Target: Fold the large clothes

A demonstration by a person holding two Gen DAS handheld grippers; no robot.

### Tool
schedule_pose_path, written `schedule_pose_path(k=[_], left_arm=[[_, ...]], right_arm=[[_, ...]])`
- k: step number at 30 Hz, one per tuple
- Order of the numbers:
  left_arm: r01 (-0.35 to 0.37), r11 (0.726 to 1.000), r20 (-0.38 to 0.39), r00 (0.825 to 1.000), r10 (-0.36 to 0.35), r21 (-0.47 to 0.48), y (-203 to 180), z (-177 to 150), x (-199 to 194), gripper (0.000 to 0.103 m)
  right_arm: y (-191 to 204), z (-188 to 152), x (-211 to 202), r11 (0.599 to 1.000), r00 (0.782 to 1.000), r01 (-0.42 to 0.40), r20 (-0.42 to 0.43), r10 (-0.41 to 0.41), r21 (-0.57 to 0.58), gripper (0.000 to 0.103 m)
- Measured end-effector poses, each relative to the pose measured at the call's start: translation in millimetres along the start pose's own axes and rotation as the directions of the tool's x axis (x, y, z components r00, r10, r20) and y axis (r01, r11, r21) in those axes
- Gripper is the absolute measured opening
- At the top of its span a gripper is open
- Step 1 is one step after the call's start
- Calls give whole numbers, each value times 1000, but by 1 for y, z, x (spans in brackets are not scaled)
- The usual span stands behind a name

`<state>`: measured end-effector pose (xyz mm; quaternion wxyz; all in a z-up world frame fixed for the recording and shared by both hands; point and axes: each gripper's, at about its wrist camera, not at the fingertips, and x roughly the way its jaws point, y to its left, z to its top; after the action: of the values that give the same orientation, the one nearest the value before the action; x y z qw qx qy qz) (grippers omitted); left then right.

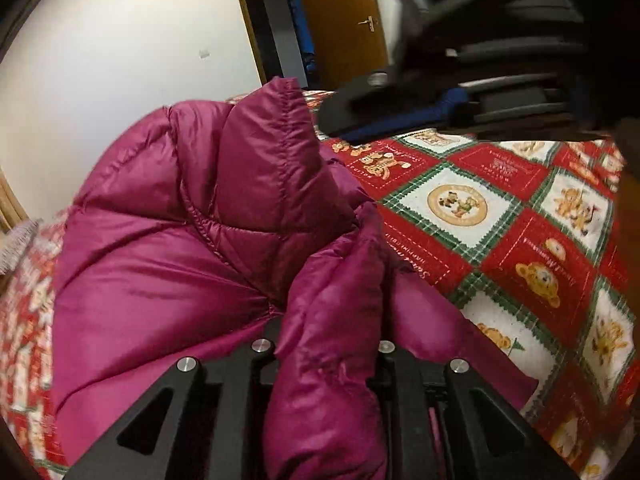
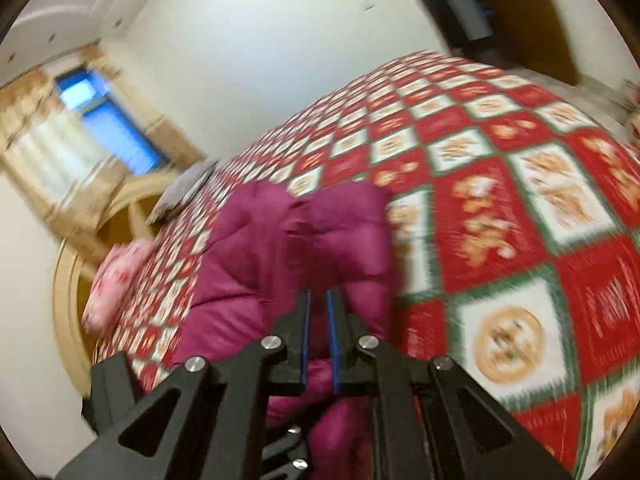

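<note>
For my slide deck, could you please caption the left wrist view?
Left gripper pinching a fold of a magenta puffer jacket on a teddy-bear patchwork bedspread.

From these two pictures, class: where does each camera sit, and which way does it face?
Left wrist: on the left gripper, facing the doorway; clamps the magenta quilted puffer jacket; right gripper shows.
Right wrist: on the right gripper, facing the window; jacket between its fingers.
Shared: jacket, red-and-white teddy-bear bedspread.
</note>
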<state>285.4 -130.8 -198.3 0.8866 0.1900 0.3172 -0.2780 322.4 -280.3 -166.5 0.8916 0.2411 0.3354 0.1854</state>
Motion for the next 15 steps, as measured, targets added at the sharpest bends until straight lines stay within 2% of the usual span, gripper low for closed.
schedule_pose_path(k=[3,6,8,10,14,15], left_arm=[[6,1000,4,1000,-6,-4,5,-2,-4,16],[9,1000,18,1000,-9,-3,5,-4,-10,21],[22,1000,19,1000,-22,-6,7,-4,-15,24],[25,1000,17,1000,-25,8,6,-5,-21,26],[3,998,37,999,-5,65,-1,-7,-35,32],[-2,998,45,999,-1,70,-2,-8,-40,38]], right_arm=[[1,2,30,999,997,-7,-74,3,-51,13],[-8,-6,51,998,989,48,-141,-53,-38,12],[-15,-9,60,997,983,75,-167,-79,-34,6],[-22,-11,62,997,980,70,-187,-71,-12,3],[-29,-14,66,997,972,73,-223,-72,-7,2],[-28,-16,65,997,971,76,-228,-75,-8,2]])
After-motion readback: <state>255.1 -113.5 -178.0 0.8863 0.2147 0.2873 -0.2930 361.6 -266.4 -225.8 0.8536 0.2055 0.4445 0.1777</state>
